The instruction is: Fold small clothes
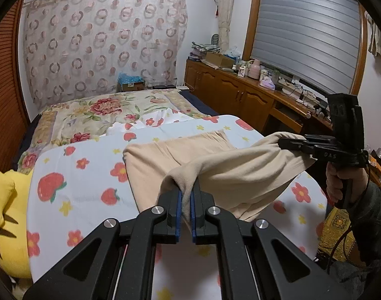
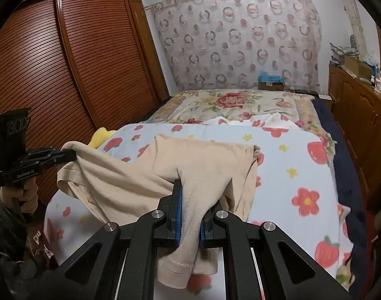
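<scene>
While both of our grippers are clamped on the near edge of the soft beige knit garment (image 1: 165, 157), its far half lies flat on the white fleece blanket printed with red strawberries and flowers (image 1: 73, 175) that covers the bed. Our left gripper (image 1: 186, 192) pinches a bunched corner between its blue pads; our right gripper (image 2: 190, 200) bites a thicker wad, with a stitched hem hanging below its jaws.

To fold well, we judge we should keep the two hands level and evenly apart so the held edge stays taut, then carry it over to meet the far edge squarely before letting go.

Only the left wrist view shows the window blind, the cluttered wooden sideboard and the yellow plush toy's striped face (image 1: 8, 212). Only the right wrist view shows the slatted wooden wardrobe (image 2: 53, 62) and the garment's dangling hem.
</scene>
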{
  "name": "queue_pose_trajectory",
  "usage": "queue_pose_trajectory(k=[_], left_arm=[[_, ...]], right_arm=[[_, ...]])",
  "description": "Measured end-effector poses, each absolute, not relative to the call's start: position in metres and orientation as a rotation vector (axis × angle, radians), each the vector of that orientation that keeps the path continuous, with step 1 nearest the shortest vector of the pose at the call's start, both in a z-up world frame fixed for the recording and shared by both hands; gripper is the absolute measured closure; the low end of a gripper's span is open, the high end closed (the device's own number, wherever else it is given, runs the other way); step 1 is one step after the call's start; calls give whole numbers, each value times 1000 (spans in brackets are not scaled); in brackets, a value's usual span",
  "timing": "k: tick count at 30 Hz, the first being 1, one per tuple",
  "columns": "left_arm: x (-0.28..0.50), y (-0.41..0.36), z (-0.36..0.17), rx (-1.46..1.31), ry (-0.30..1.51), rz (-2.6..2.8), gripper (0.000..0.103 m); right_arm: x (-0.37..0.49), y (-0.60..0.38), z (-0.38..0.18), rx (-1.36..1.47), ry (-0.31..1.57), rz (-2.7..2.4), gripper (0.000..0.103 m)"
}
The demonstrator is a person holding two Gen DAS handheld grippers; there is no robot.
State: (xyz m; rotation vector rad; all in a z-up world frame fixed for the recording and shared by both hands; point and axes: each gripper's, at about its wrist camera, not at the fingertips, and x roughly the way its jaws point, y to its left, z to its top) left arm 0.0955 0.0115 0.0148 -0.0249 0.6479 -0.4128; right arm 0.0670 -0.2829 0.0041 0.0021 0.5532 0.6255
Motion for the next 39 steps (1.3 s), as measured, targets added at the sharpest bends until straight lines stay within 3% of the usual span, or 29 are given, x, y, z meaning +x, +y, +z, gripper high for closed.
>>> queue_pose_trajectory(k=[17, 20, 25, 27, 28, 31, 33, 39], left_arm=[[183, 13, -26, -45, 761, -380, 97], [198, 13, -35, -35, 789, -363, 97], [213, 17, -48, -51, 825, -350, 96], [215, 18, -49, -55, 832, -349, 86], [215, 20, -49, -53, 828, -348, 72], [210, 25, -44, -39, 809, -336, 40], [203, 32, -43, -30, 804, -321, 31], [172, 48, -52, -16, 818, -289, 29]], right_arm=[[155, -256, -19, 5, 632, 597, 92], [168, -248, -22, -5, 650, 560, 83], [180, -242, -18, -11, 650, 506, 56], [177, -242, -15, -21, 640, 508, 55], [174, -245, -13, -27, 631, 508, 54], [161, -251, -7, -51, 600, 507, 50], [152, -257, -7, -69, 587, 496, 49], [121, -277, -18, -119, 623, 461, 47]])
